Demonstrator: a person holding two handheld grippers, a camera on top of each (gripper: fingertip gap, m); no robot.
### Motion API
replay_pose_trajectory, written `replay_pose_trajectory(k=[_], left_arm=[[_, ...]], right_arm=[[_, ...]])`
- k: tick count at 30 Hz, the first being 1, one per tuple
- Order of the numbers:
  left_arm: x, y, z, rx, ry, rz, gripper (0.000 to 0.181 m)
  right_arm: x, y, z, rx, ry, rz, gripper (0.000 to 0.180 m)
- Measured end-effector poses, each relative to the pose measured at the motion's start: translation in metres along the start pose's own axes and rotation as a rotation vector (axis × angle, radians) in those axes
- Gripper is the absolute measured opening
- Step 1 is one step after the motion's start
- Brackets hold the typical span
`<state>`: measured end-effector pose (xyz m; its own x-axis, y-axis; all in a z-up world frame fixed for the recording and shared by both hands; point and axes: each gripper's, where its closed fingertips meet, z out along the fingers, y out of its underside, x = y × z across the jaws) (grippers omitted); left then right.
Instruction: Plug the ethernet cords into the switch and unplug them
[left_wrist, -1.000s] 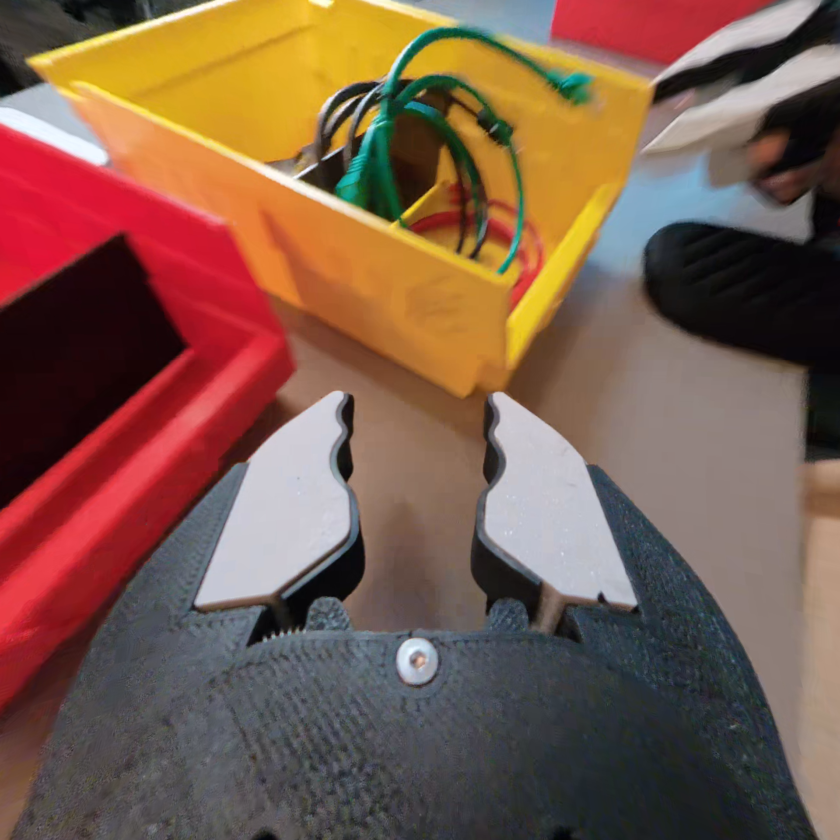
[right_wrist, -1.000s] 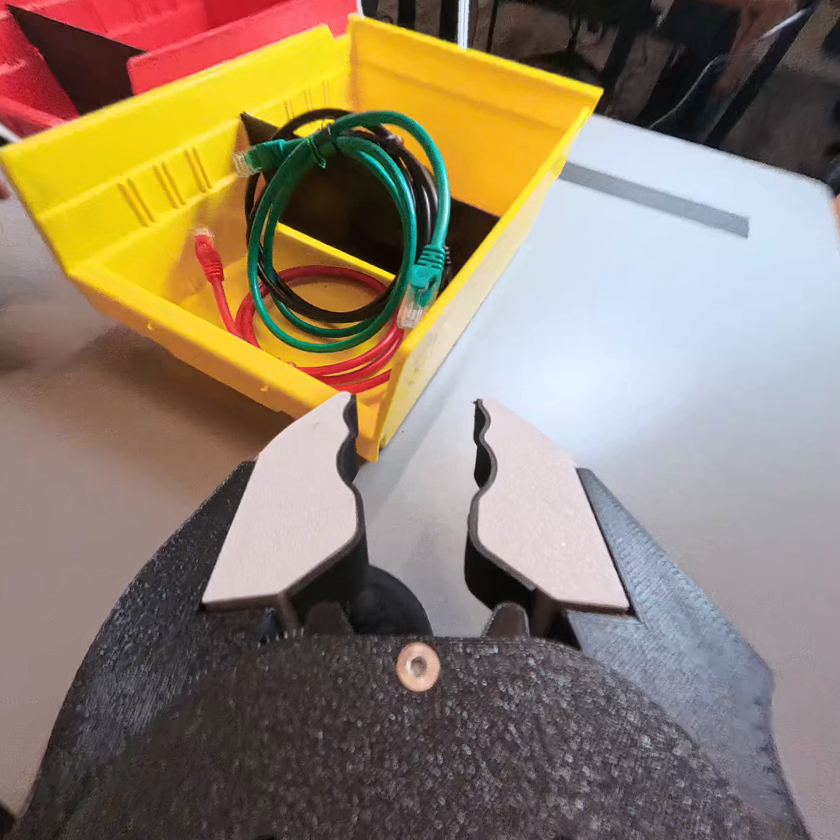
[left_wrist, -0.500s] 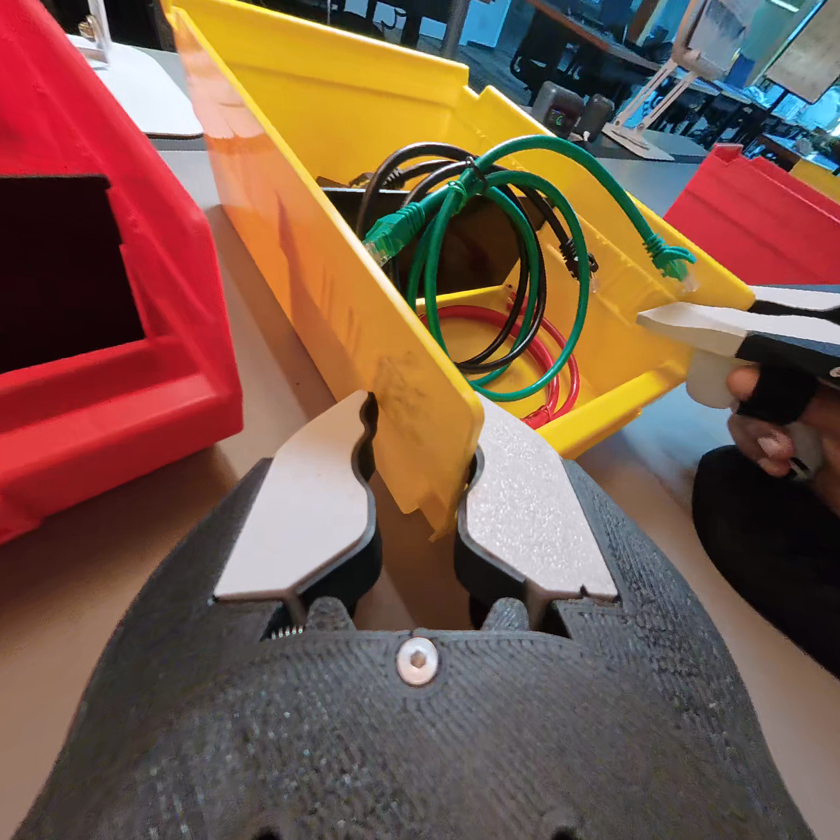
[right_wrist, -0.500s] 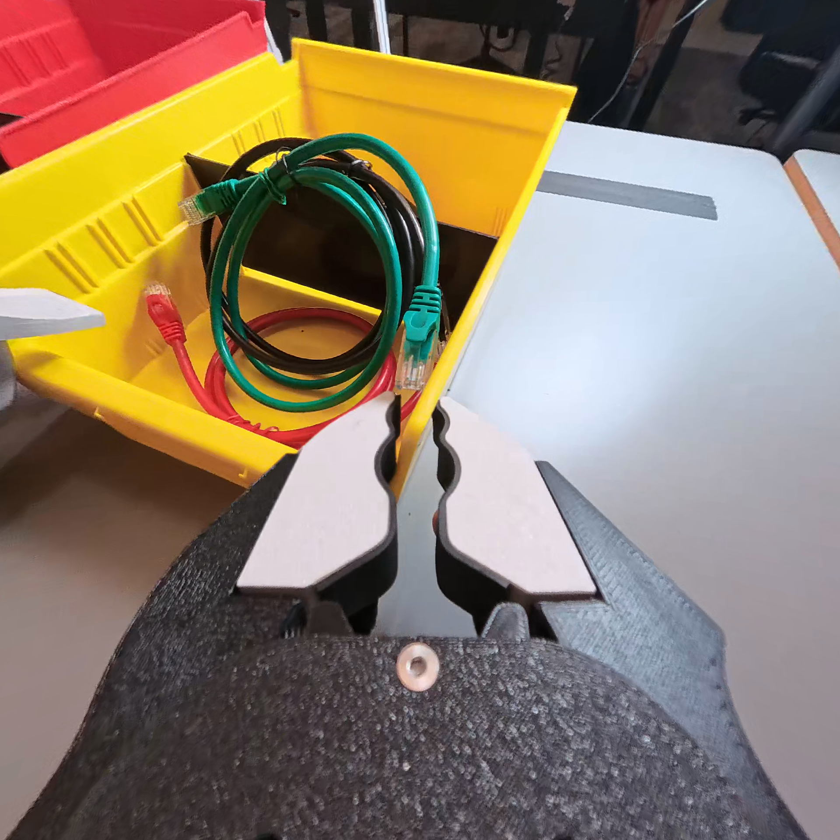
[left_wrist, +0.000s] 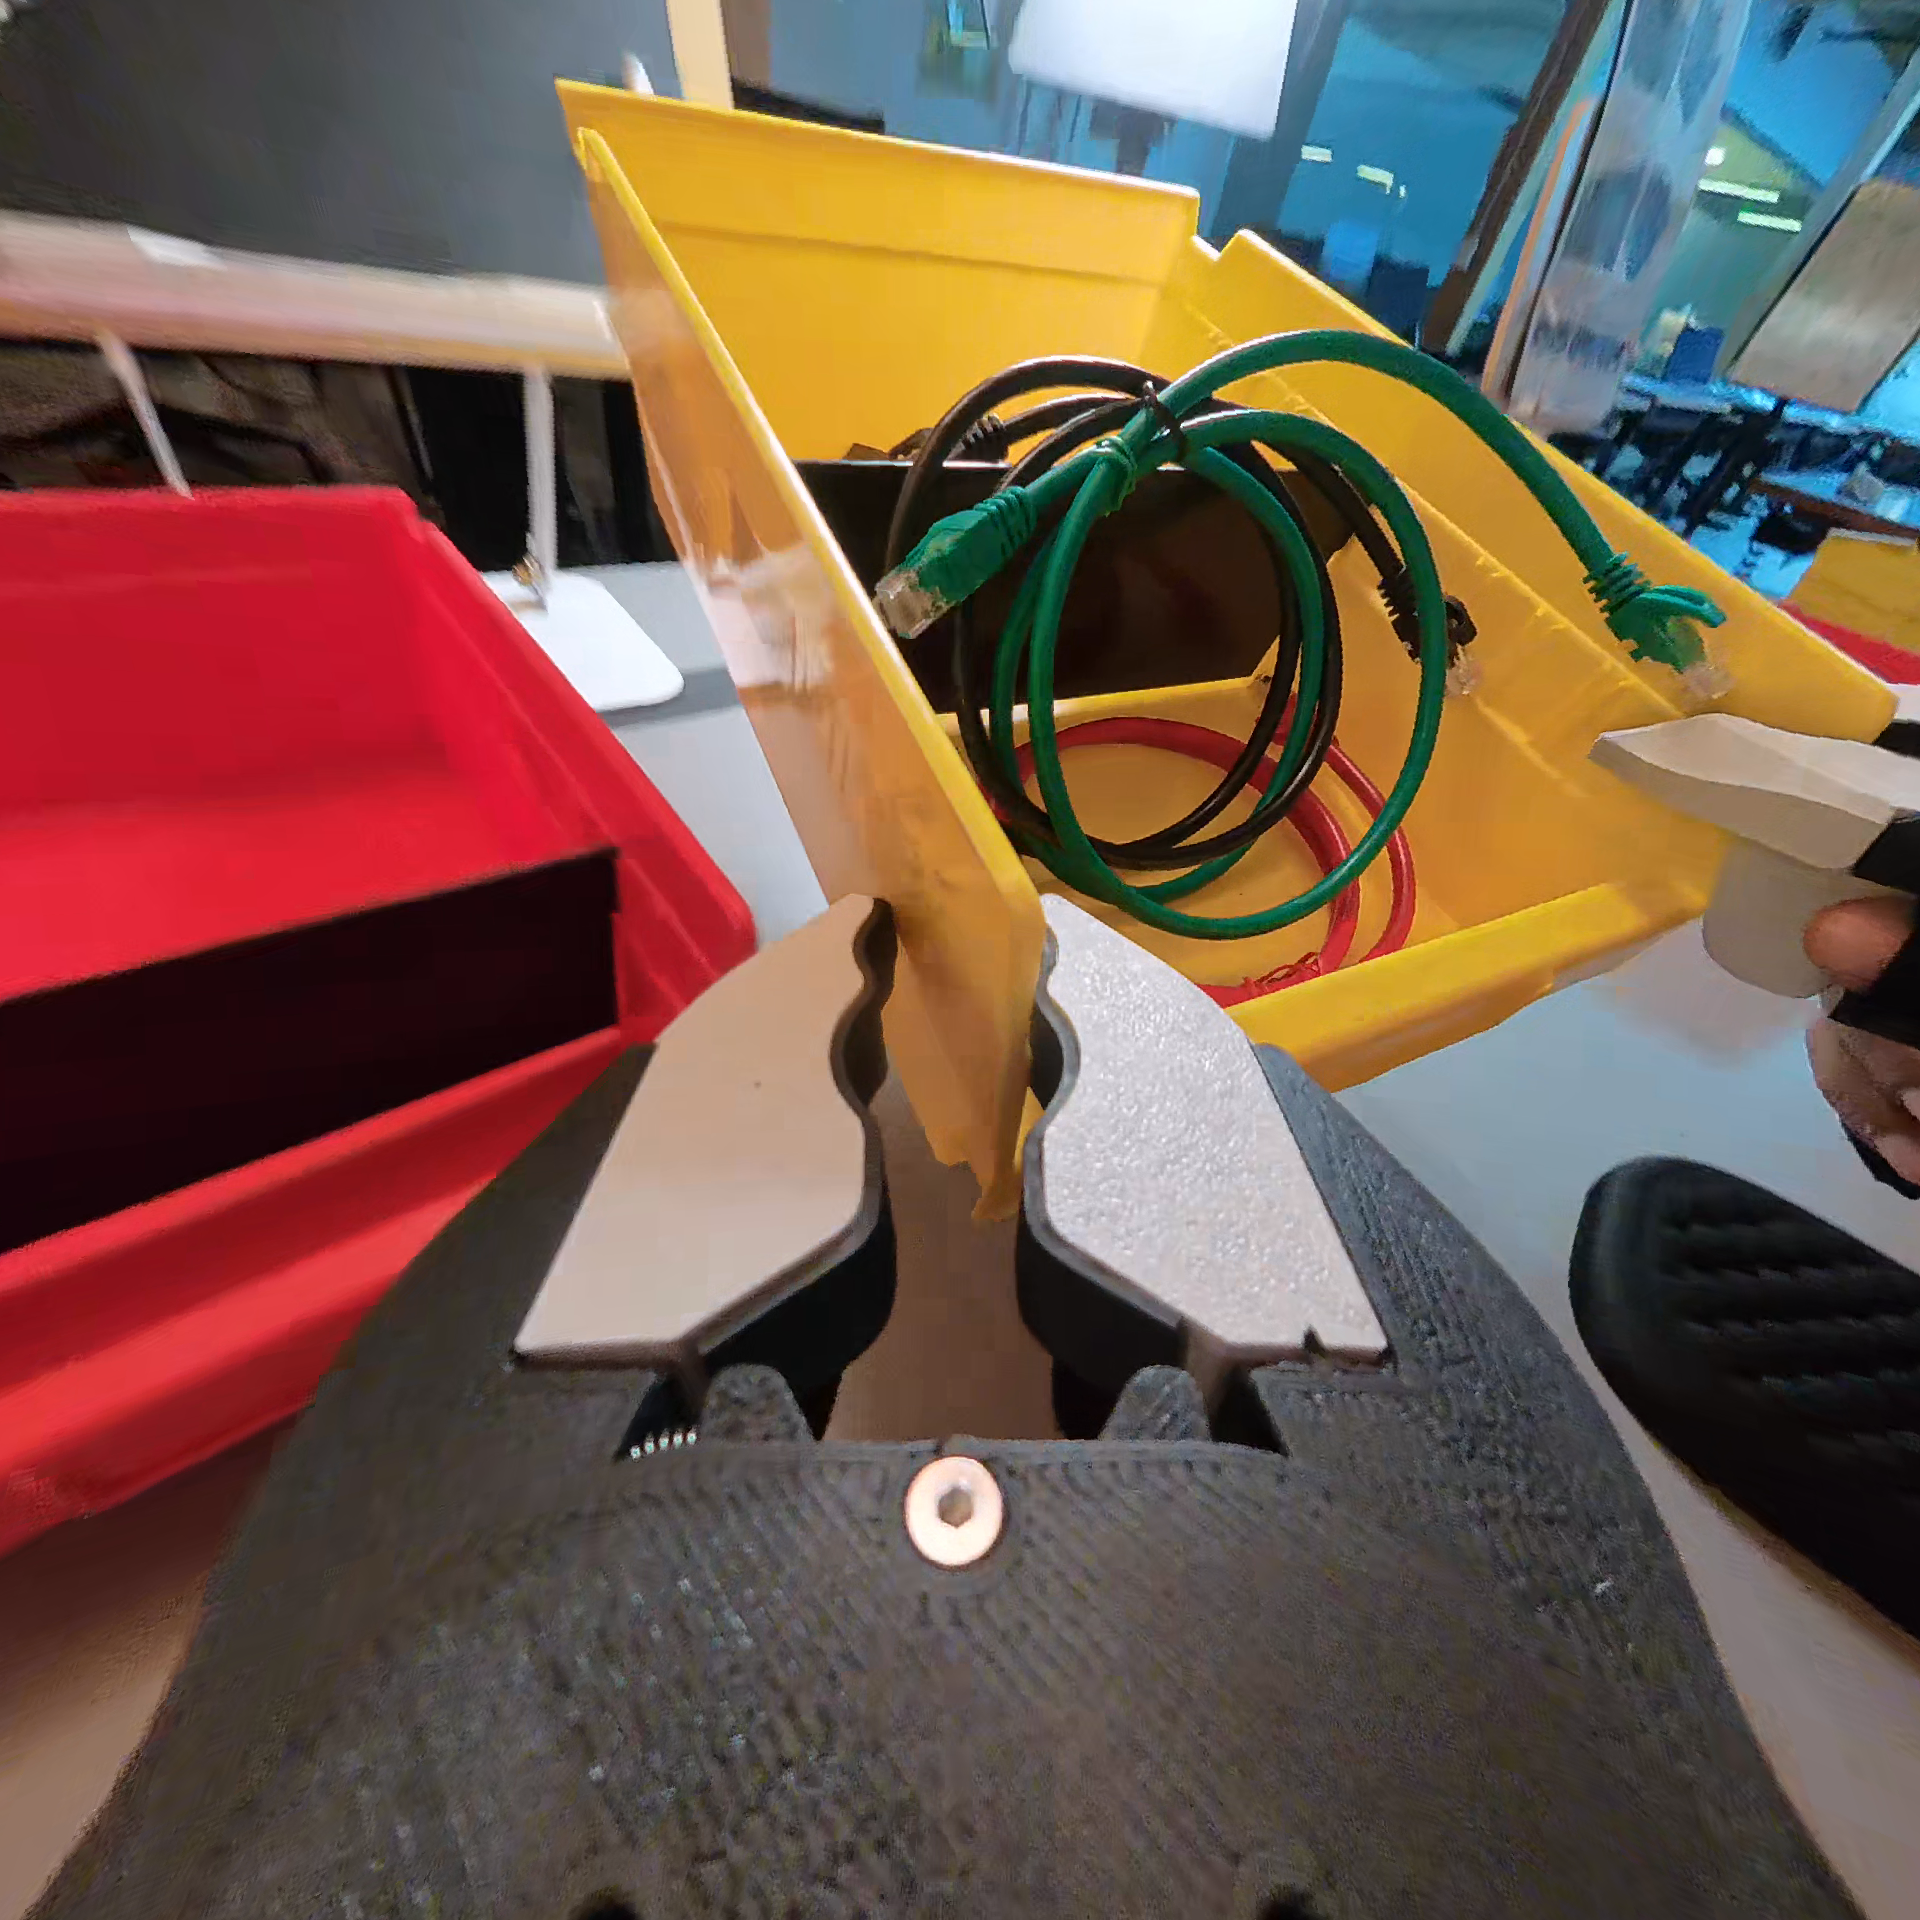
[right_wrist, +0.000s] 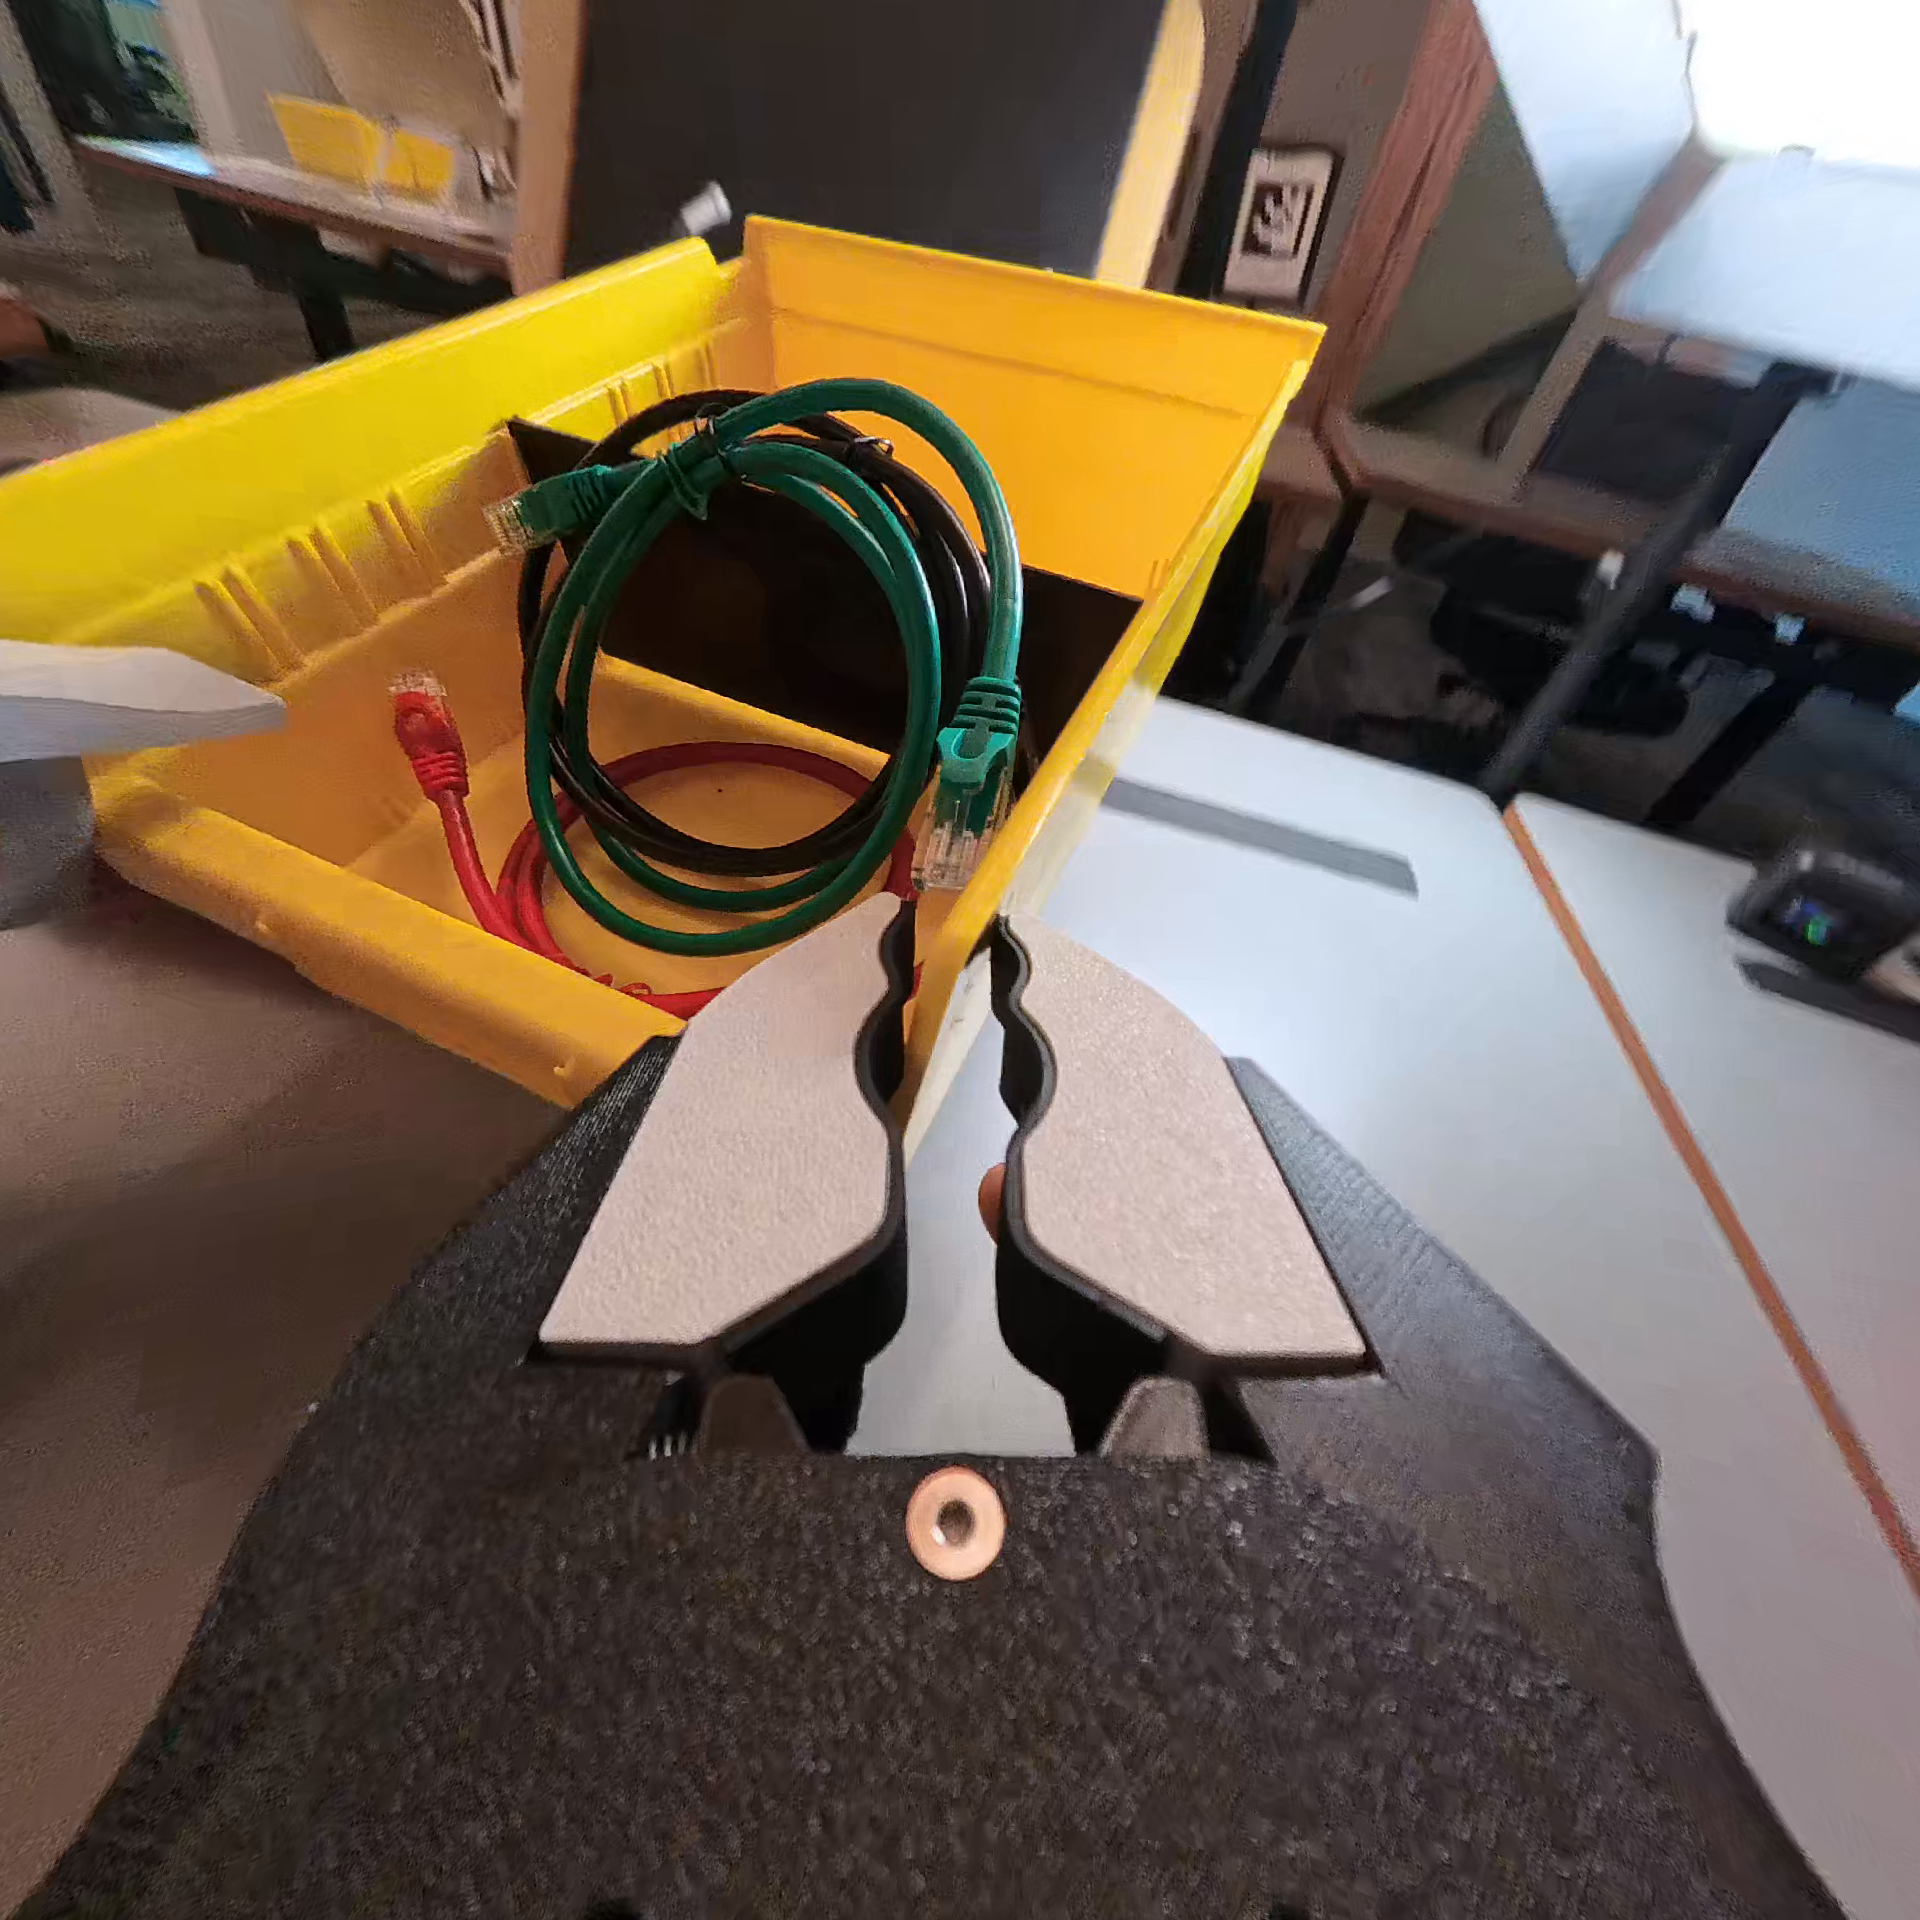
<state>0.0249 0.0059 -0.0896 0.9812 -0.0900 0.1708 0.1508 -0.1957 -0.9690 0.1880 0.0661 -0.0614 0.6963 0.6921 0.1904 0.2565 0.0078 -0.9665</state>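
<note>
A yellow bin (left_wrist: 935, 291) holds a coiled green cord (left_wrist: 1226, 920), a black cord (left_wrist: 1288, 665) and a red cord (left_wrist: 1122, 732) in front of a black divider (left_wrist: 1143, 582). My left gripper (left_wrist: 961, 935) is shut on the bin's left side wall near its front corner. My right gripper (right_wrist: 951, 935) is shut on the right side wall of the bin (right_wrist: 1018, 343), next to the green cord's plug (right_wrist: 977, 727). The red cord's plug (right_wrist: 431, 738) lies at the left. The right gripper's finger also shows at the right edge of the left wrist view (left_wrist: 1766, 790). I see no switch.
A red bin (left_wrist: 312, 644) with a black divider stands close on the left of the yellow bin. A grey table (right_wrist: 1351, 1039) stretches to the right, with a small dark device (right_wrist: 1818, 914) on the neighbouring table. A person's hand (left_wrist: 1860, 935) holds the right gripper. Across from one pair of fingers to the other is roughly 20 cm.
Both grippers moved in from the open table and closed on the yellow bin's side walls. Both views now tilt upward and show more of the room behind the bin.
</note>
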Motion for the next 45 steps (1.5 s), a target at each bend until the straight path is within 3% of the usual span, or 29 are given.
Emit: replay_pose_trajectory(k=[8,13,20,26,30,36,42,45], left_arm=[[-0.067,-0.070,-0.083,0.188,-0.184,0.061,0.019],[-0.133,-0.082,-0.156,0.212,-0.376,0.091,0.011],[-0.208,-0.072,-0.256,0.214,-0.613,0.091,0.008],[-0.258,-0.048,-0.323,0.145,-0.756,0.095,0.006],[-0.286,-0.013,-0.325,0.084,-0.747,0.064,0.006],[-0.298,0.043,-0.281,0.012,-0.652,-0.022,0.005],[-0.279,0.056,-0.247,-0.126,-0.549,0.042,0.007],[-0.263,0.073,-0.228,-0.238,-0.411,0.063,0.028]], right_arm=[[-0.084,-0.089,0.024,0.151,-0.158,-0.044,0.015],[-0.172,-0.119,0.046,0.193,-0.339,-0.025,0.016],[-0.294,-0.128,0.074,0.181,-0.566,-0.009,0.017],[-0.382,-0.104,0.085,0.111,-0.685,-0.060,0.016],[-0.407,-0.070,0.098,0.033,-0.702,-0.058,0.016],[-0.389,-0.021,0.108,-0.042,-0.637,-0.068,0.017],[-0.357,-0.003,0.103,-0.062,-0.606,-0.046,0.021],[-0.347,0.009,0.096,-0.119,-0.693,-0.062,0.033]])
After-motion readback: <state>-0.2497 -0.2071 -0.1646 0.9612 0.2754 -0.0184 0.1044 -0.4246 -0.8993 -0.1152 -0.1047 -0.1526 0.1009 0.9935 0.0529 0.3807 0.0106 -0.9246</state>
